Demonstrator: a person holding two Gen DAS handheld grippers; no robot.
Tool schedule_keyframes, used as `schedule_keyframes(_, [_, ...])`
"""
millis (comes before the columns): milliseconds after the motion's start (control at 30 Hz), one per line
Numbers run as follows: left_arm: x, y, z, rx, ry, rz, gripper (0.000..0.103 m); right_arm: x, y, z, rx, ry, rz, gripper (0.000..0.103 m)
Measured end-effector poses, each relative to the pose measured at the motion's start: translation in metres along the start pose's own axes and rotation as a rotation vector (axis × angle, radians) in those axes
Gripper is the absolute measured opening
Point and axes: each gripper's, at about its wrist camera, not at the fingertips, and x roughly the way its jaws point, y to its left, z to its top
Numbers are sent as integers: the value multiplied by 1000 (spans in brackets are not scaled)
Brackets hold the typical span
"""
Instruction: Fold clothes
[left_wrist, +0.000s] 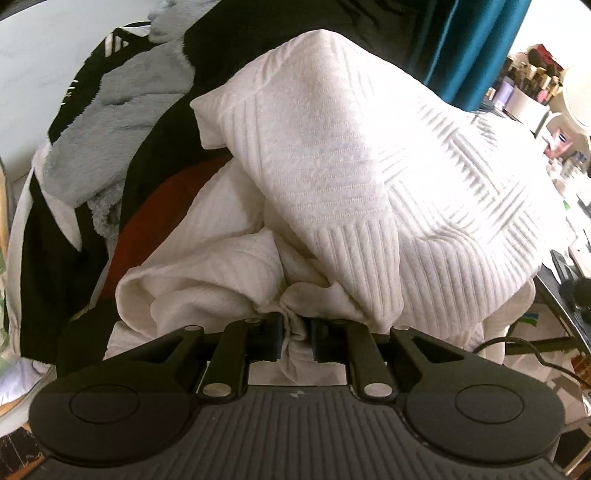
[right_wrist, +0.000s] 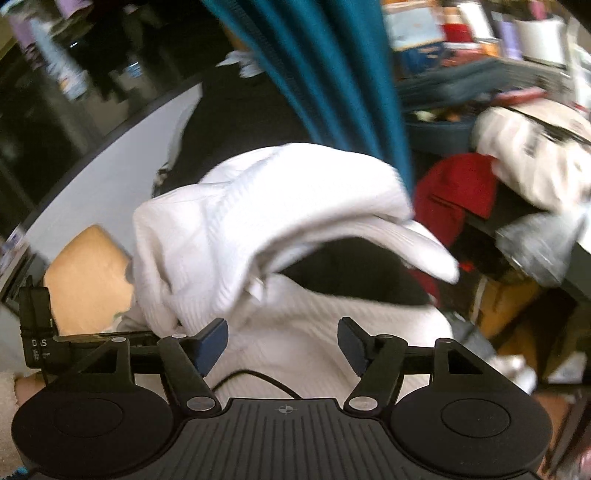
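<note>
Left wrist view: close, forward along fingers onto white garment (left_wrist: 351, 177). Right wrist view: likewise close, blurred; apparently the same garment (right_wrist: 266, 206), teal curtain (right_wrist: 332, 74) shared.

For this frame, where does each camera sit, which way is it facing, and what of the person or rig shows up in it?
Left wrist: sits on the left gripper, looking forward along its fingers at the white textured garment pinched between them, with dark and grey clothes behind; only the gripper shows.
Right wrist: sits on the right gripper, jaws apart, looking over the white textured garment toward a cluttered shelf with a red cloth; a sleeve edge shows at lower left.
Shared: the white garment and the teal curtain.
</note>
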Motion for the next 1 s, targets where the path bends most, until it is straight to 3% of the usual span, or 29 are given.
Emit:
schedule_keyframes(400, [6, 21, 0, 31, 3, -143, 16, -76, -33, -81, 404, -134, -234, 65])
schedule_keyframes(533, [9, 21, 2, 34, 13, -151, 17, -89, -41, -98, 497, -169, -263, 73])
schedule_keyframes(767, [11, 17, 10, 52, 36, -131, 17, -69, -84, -81, 635, -214, -182, 77])
schedule_keyframes(1000, [13, -2, 16, 40, 58, -23, 20, 16, -152, -22, 755, -199, 8, 78])
